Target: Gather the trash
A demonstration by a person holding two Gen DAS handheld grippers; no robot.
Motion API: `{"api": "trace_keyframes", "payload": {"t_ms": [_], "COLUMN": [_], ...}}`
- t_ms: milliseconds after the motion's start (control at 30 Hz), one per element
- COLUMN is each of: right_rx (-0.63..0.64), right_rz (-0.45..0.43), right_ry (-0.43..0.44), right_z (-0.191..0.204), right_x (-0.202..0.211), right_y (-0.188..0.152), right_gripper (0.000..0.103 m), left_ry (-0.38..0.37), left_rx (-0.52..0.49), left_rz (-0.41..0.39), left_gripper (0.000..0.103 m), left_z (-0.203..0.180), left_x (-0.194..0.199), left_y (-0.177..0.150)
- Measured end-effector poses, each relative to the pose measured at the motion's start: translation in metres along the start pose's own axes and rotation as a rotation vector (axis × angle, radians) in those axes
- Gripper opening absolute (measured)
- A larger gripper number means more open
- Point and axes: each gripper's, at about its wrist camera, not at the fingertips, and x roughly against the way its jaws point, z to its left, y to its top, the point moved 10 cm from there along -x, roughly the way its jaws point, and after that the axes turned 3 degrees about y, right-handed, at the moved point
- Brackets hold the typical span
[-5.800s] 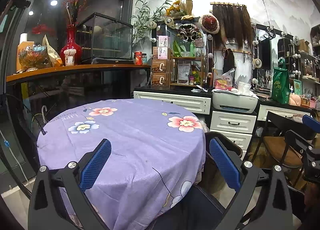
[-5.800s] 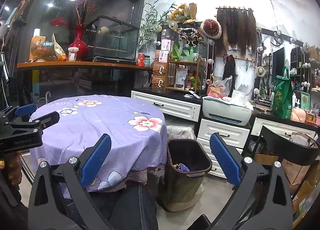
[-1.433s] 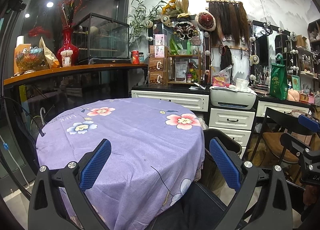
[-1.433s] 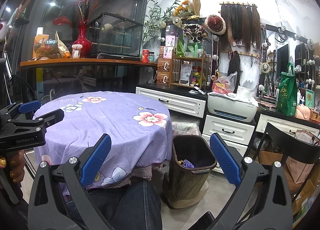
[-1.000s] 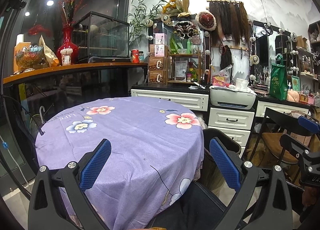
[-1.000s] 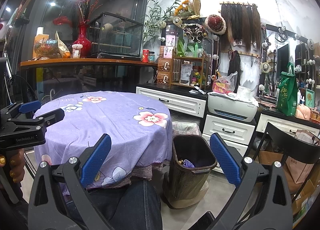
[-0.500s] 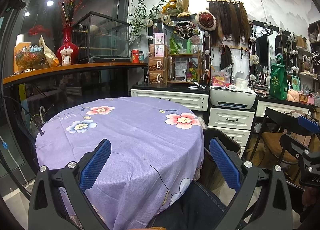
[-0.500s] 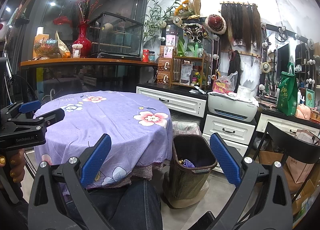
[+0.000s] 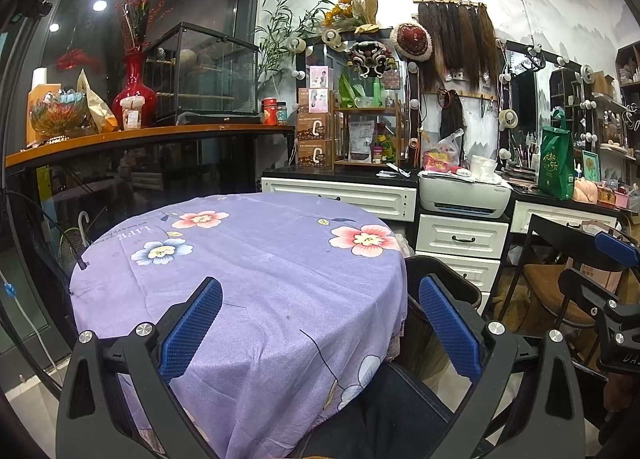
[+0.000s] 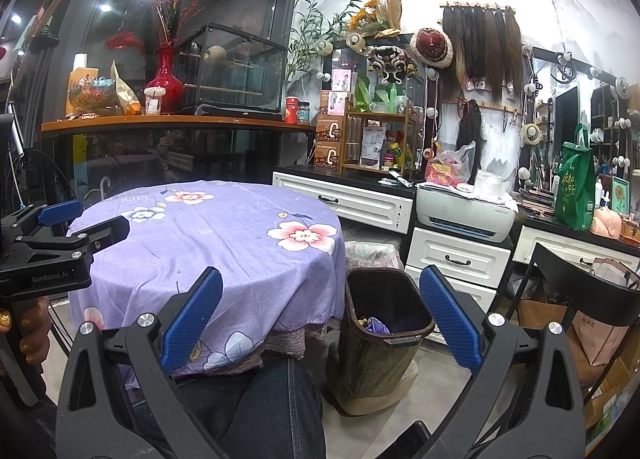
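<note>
Two grippers, both with jaws spread wide and holding nothing: left gripper [image 9: 320, 335] hovering over the near edge of the round table [image 9: 248, 259], right gripper [image 10: 320, 333] held lower, just right of that table, aimed down toward the brown bin [image 10: 384, 323]. Bin standing on the floor just beside the table's right edge, likely parked there for short drops from the tabletop. Inside it, a purple scrap [image 10: 374, 326] and some yellowish bits, so the trash seen lies already in the bin. Purple flowered cloth on the table bare of litter in both views; nothing left there to pick, judging from here. Open, idle posture probably a rest pose, with the task at or near its finish. Compared with the views from a few seconds back: hardly any change, only a slight drift of framing, same open jaws, same bin contents, same bare cloth.
</note>
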Motion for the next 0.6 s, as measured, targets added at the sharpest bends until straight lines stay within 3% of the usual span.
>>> {"api": "trace_keyframes", "payload": {"t_ms": [600], "right_rx": [0.001], "right_rz": [0.000], "right_ry": [-0.001], "right_z": [0.0005], "right_x": [-0.0001], "right_y": [0.0009], "right_gripper": [0.097], "left_ry": [0.003], "left_rx": [-0.001], "left_rz": [-0.001], "left_gripper": [0.098], "left_z": [0.0000], "left_x": [0.0002], "left_y": [0.0001]}}
